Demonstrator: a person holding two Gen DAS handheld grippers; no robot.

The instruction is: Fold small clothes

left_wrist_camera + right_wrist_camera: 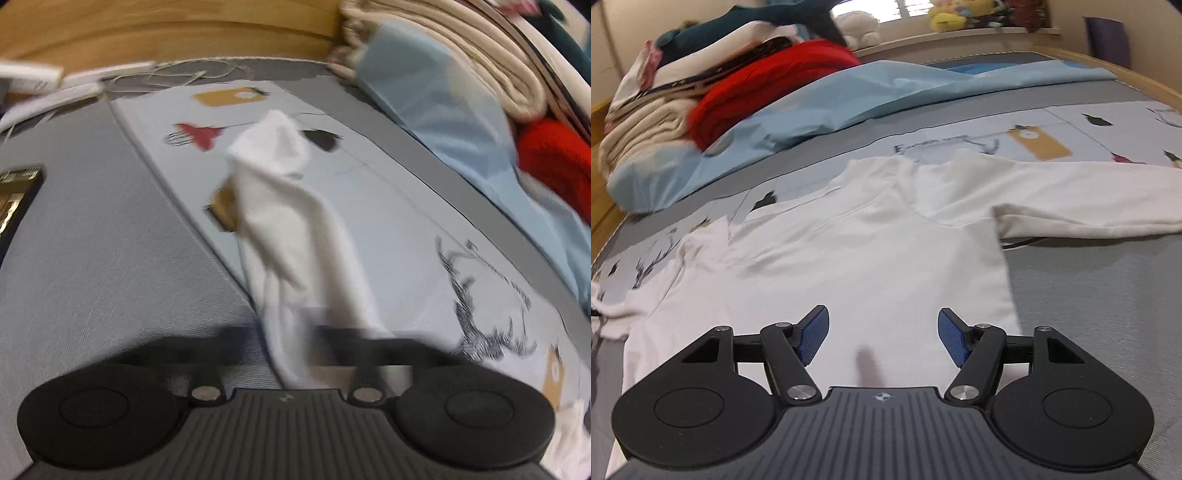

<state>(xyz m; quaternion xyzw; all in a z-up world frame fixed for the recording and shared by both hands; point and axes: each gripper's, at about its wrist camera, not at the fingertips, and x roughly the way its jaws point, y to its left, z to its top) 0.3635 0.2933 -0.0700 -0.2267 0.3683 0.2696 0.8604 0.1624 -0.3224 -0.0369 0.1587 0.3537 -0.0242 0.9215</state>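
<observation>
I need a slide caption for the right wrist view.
Open right gripper hovers over a white long-sleeved shirt on the bed.

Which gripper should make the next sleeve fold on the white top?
Left. The left gripper already appears shut on the sleeve, though blur hides its fingers. The right gripper hangs open and empty above the white top.

Left claw (314, 343) clamped shut, right claw (882, 341) spread wide

Grey bed (1108, 280); wooden frame (166, 33); bright window (912, 9).
</observation>
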